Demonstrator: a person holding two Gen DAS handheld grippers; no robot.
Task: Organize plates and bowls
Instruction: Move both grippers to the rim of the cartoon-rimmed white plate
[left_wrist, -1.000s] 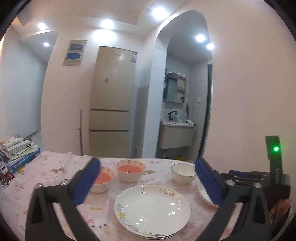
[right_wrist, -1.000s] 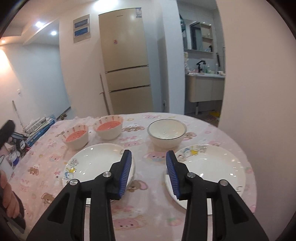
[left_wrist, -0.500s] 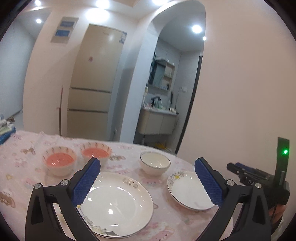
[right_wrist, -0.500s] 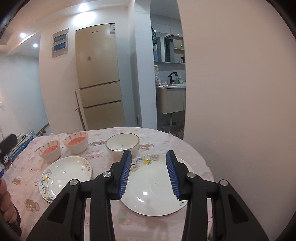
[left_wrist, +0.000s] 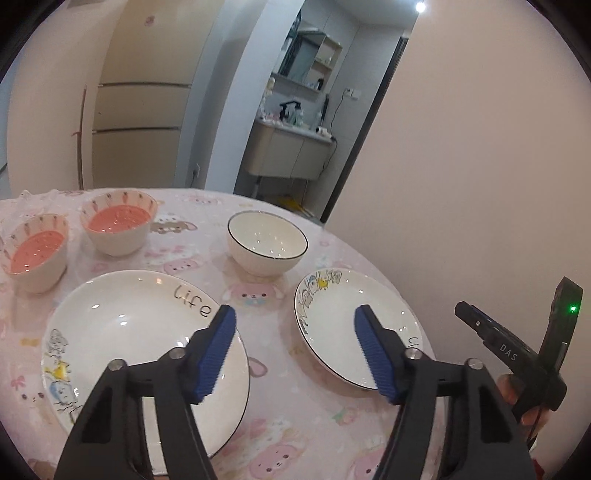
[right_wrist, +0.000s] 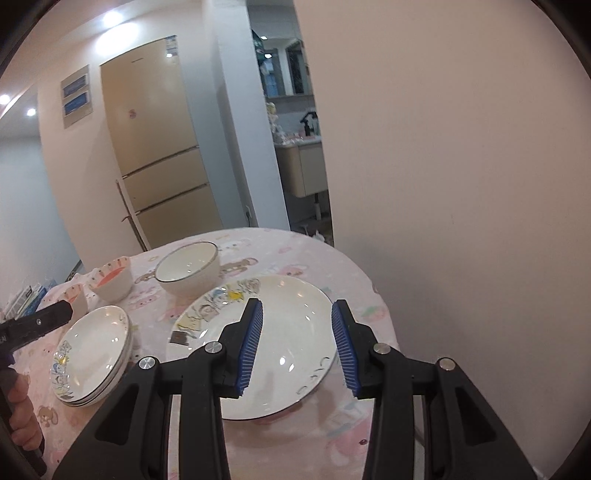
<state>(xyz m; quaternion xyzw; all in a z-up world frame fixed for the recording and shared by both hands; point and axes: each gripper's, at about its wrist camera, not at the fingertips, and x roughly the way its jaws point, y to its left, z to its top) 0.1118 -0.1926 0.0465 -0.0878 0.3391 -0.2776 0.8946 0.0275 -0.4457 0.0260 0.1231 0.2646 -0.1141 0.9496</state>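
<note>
On the pink tablecloth a stack of white cartoon plates (left_wrist: 125, 332) lies at the left, and it also shows in the right wrist view (right_wrist: 92, 347). A single cartoon plate (left_wrist: 343, 317) lies at the right, also seen in the right wrist view (right_wrist: 291, 332). A white bowl with a dark rim (left_wrist: 267, 245) stands behind them, with two pink-lined bowls (left_wrist: 118, 221) (left_wrist: 35, 251) at the far left. My left gripper (left_wrist: 293, 350) is open and empty above the gap between the plates. My right gripper (right_wrist: 297, 343) is open and empty, hovering over the single plate.
The round table's edge (right_wrist: 384, 317) curves close to the single plate, with a plain wall (right_wrist: 461, 184) just beyond. A fridge (right_wrist: 159, 147) and a bathroom doorway (left_wrist: 295, 122) stand behind the table. Books (right_wrist: 26, 295) lie at the far left.
Both grippers have tilted down and moved closer to the table. The left jaws have narrowed. The right gripper has moved right, over the single plate, and its jaws have widened.
</note>
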